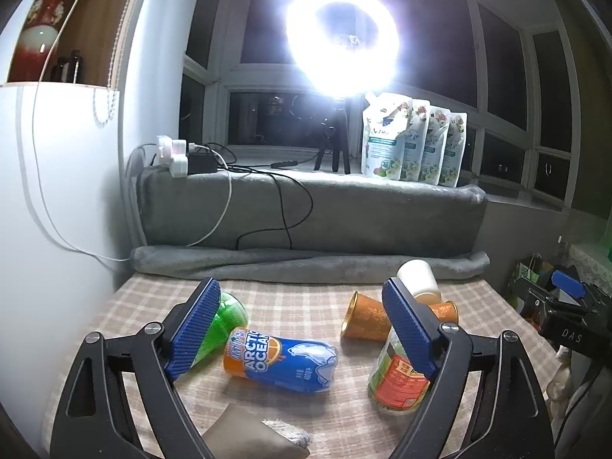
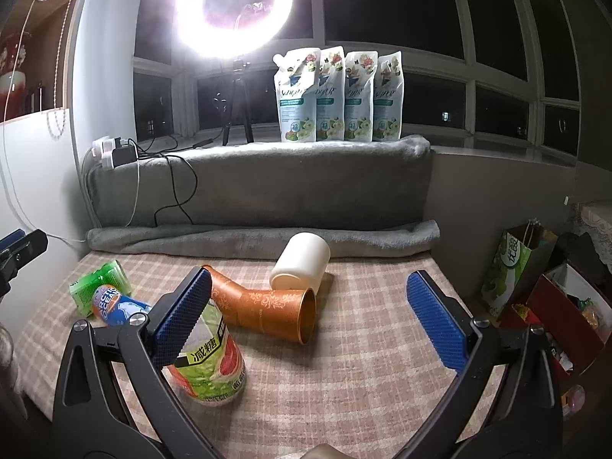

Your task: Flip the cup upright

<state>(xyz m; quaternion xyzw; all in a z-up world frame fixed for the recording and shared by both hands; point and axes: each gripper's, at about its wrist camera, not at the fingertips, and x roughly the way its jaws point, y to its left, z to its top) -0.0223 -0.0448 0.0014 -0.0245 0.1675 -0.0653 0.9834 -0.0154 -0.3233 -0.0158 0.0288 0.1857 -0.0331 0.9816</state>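
Observation:
A cream cup [image 2: 302, 266] lies on its side at the back of the checked table [image 2: 344, 375]; it also shows in the left wrist view [image 1: 417, 281]. Two orange cups lie on their sides in front of it, one [image 2: 279, 315] with its mouth toward me, one [image 1: 365, 319] partly hidden by my left finger. My left gripper [image 1: 302, 327] is open above a lying blue Arctic Ocean can [image 1: 281, 359]. My right gripper [image 2: 310, 319] is open, with the orange cup between its fingers.
A green can [image 1: 225, 323] lies at the left. A jar with a red-green label [image 2: 208, 355] stands near the front. A grey blanket roll [image 2: 264, 239] borders the table's back. A green bag [image 2: 512, 271] and boxes stand off the right edge.

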